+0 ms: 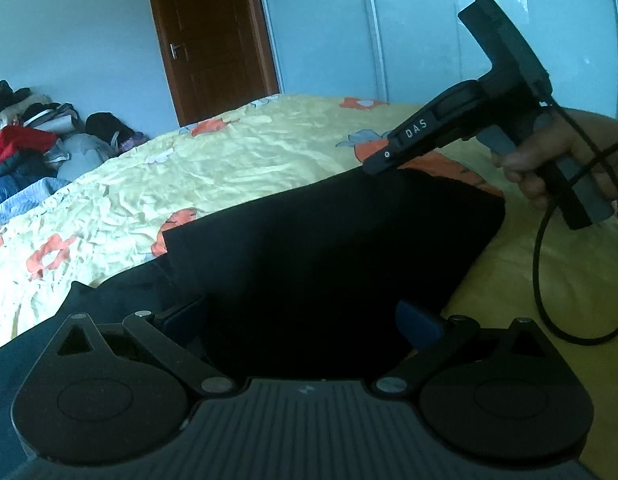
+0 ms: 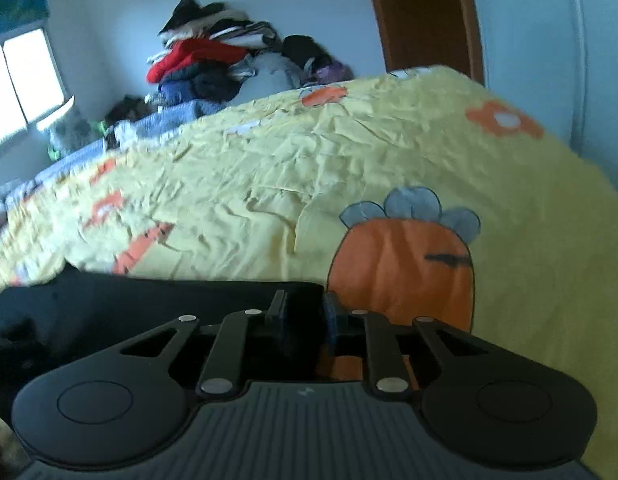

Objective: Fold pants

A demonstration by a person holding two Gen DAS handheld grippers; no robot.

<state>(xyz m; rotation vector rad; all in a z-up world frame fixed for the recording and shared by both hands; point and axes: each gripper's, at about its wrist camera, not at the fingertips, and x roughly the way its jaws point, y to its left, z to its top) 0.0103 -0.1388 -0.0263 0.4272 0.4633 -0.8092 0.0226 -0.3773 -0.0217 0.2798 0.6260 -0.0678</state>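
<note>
On yellow bedsheet (image 2: 269, 200), left tongs (image 1: 305, 320) spread wide, right tongs (image 2: 305, 312) grasping black pants (image 1: 329, 248).

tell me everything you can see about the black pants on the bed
The black pants, of plain dark matte cloth, lie on the yellow flowered bedsheet with one layer folded over another, showing a straight upper edge and a squared corner. The left gripper stands open with the fabric between its blue-padded fingers. The right gripper is nearly shut at the pants' far corner; whether it pinches cloth is unclear.
</note>
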